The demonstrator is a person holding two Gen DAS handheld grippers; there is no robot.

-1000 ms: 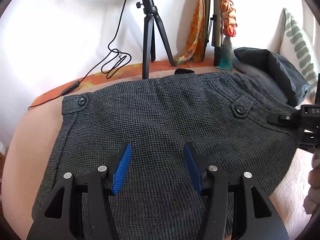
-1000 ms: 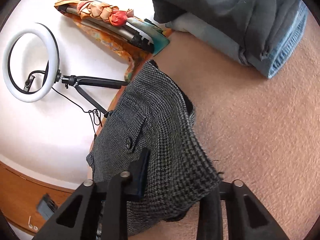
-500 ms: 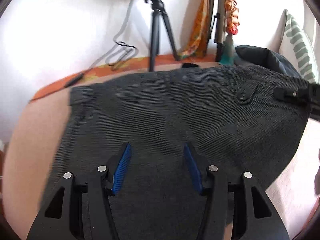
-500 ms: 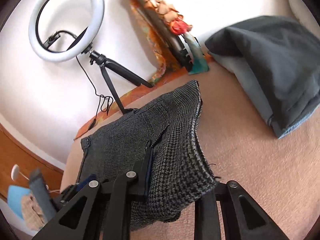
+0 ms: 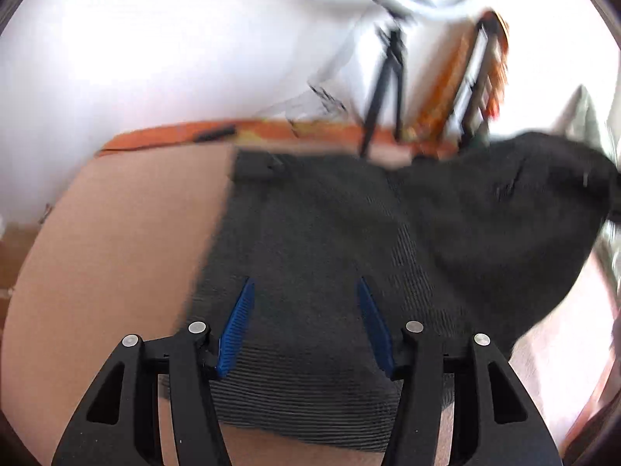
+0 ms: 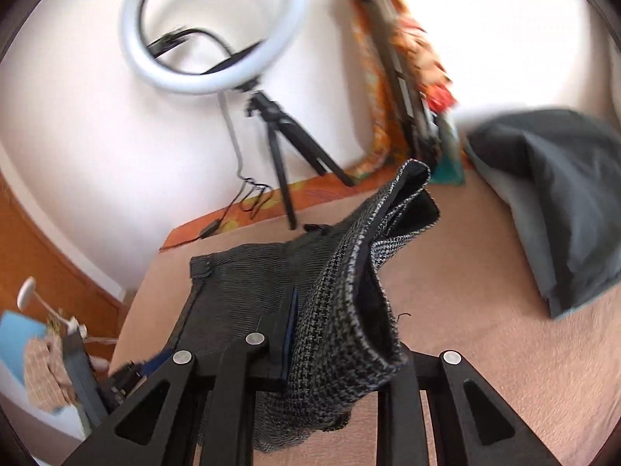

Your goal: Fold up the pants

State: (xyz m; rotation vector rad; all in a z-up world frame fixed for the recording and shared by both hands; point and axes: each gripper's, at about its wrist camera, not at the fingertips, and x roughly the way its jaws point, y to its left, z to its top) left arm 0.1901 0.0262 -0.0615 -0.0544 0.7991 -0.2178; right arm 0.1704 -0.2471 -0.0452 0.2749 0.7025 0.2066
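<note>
My left tongs [image 5: 306,310] hang released over the pants [image 5: 310,256], gripping nothing, so the near-left part lies free on the bed [image 5: 116,233] and could drag. Right tongs [image 6: 341,334], just closing, are clenched on the lifted right edge; the bunched fabric could slip out or fold skewed.

left tool [image 5: 306,322] jaws parted, right tool [image 6: 330,341] clamped tight
</note>
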